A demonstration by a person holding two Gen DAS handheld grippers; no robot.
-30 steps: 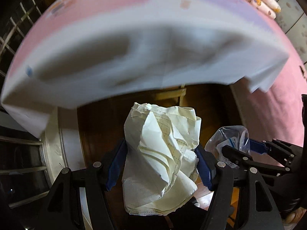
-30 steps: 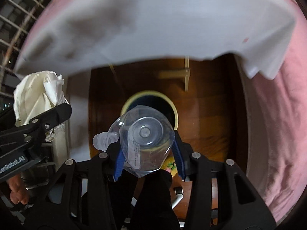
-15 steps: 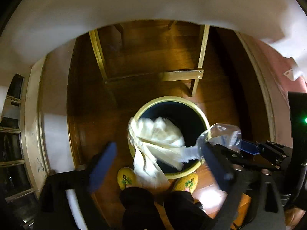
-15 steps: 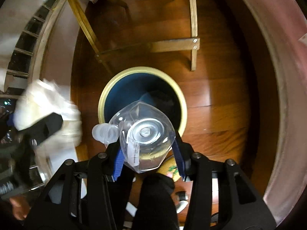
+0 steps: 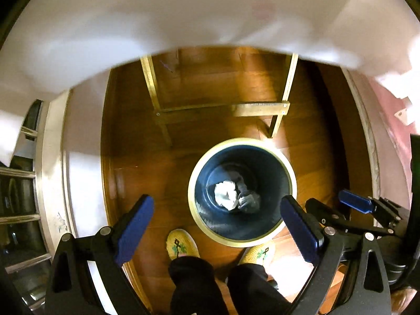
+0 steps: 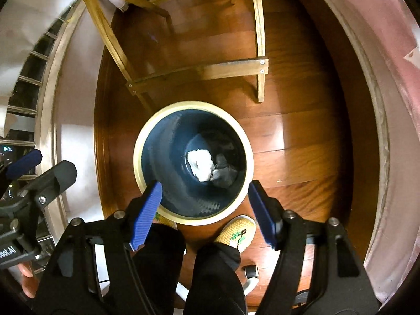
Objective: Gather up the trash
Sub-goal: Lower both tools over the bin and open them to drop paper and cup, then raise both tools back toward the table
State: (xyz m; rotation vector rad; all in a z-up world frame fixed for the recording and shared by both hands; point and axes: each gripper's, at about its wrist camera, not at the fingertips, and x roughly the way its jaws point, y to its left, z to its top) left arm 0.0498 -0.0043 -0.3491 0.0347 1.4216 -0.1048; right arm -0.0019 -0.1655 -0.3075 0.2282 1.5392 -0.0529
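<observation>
A round dark-blue bin with a pale yellow rim stands on the wooden floor below both grippers. At its bottom lie a crumpled white paper and a crushed clear plastic bottle. My left gripper points straight down, wide open with nothing between its blue pads. My right gripper also points down over the bin; its jaws are opening and nothing is between them. Each gripper shows at the edge of the other's view, the right gripper and the left gripper.
A wooden table frame stands just beyond the bin, under a white cloth. A person's dark trouser legs and yellow slippers are beside the bin's near rim. A pink bedspread hangs at the right.
Both grippers have come down below the table edge and opened. The crumpled paper left the left gripper and the plastic bottle left the right one; both now lie in the bin.
</observation>
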